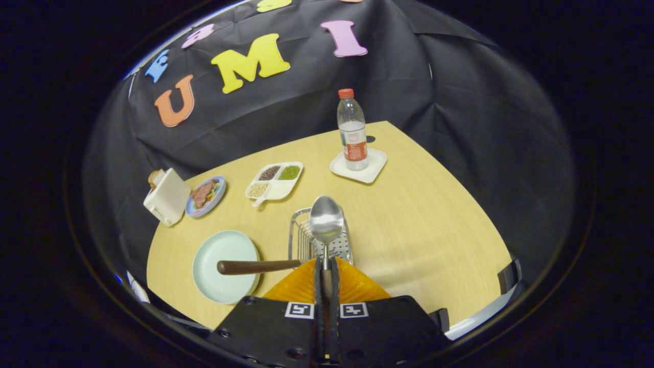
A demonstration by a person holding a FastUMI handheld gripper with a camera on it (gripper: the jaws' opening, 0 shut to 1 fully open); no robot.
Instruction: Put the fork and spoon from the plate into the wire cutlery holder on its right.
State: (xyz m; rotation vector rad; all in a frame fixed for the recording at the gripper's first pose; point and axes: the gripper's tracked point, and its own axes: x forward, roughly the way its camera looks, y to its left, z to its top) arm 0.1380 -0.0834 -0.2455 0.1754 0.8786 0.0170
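Now, gripper (326,266) clamped on spoon (326,221), bowl up over wire cutlery holder (301,236)

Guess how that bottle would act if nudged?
The bottle is tall, narrow and upright on a small white tray, so it would probably tip rather than slide. It looks nearly empty, so likely light. The gripper is shut on the spoon.

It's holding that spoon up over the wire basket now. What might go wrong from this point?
Two risks, I think.

1. The fingers pinch the spoon only by its thin neck, bowl pointing up, so it might swivel or slip.

2. The brown-handled utensil lies across from the plate to the wire cutlery holder; lowering the spoon may knock it, or the spoon may catch the holder's rim.
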